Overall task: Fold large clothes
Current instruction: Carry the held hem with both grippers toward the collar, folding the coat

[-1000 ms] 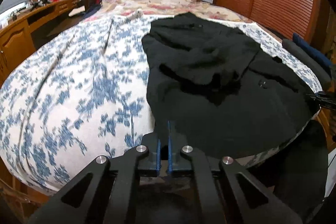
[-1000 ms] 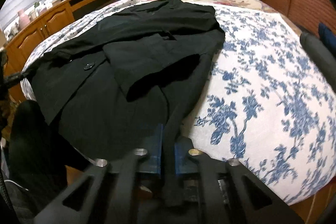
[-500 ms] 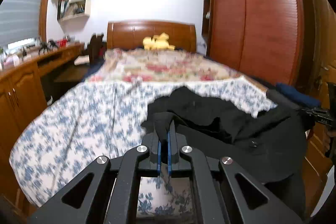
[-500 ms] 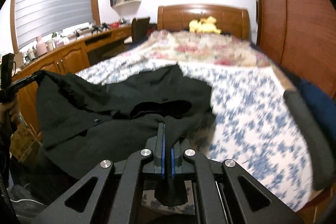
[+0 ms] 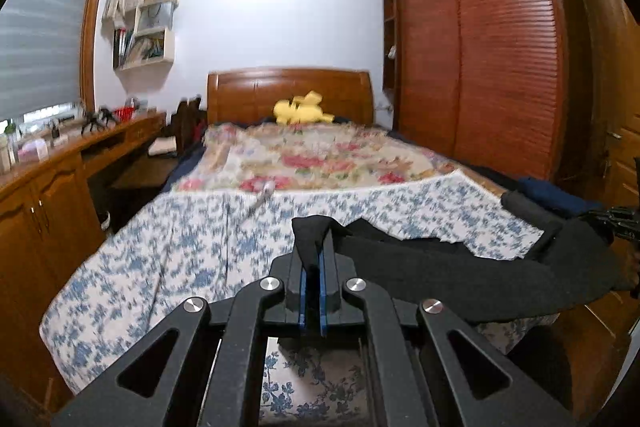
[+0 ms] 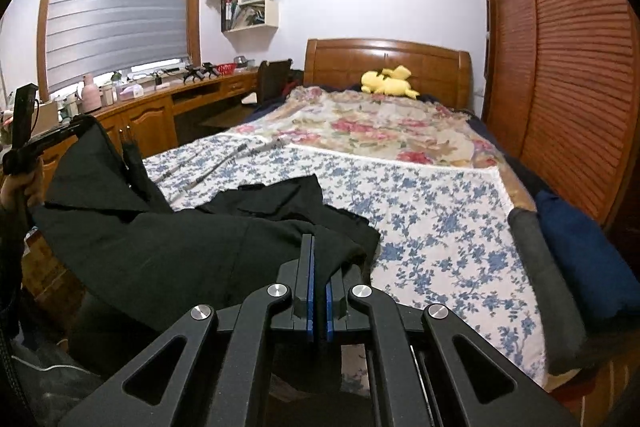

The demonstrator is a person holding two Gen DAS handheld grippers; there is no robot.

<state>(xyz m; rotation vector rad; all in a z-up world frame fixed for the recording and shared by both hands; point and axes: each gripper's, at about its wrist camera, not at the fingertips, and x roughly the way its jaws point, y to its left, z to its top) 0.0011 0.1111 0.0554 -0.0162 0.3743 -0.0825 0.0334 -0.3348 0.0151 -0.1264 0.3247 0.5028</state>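
A large black coat hangs stretched between my two grippers above the near end of the bed. In the left wrist view my left gripper is shut on a bunched corner of the coat, and the cloth runs right to the right gripper. In the right wrist view my right gripper is shut on the coat's edge. The cloth slopes up and left to the left gripper, held by a hand. The coat's far part still rests on the blue-flowered sheet.
A flowered quilt and a yellow plush toy lie toward the headboard. Folded dark blue clothes and a grey roll sit at the bed's right edge. A wooden desk runs along the left, a wardrobe along the right.
Both grippers have risen with the coat's near edge, lifting it off the bed and pulling it taut. Both views tipped up from the bedspread toward the headboard and wall.
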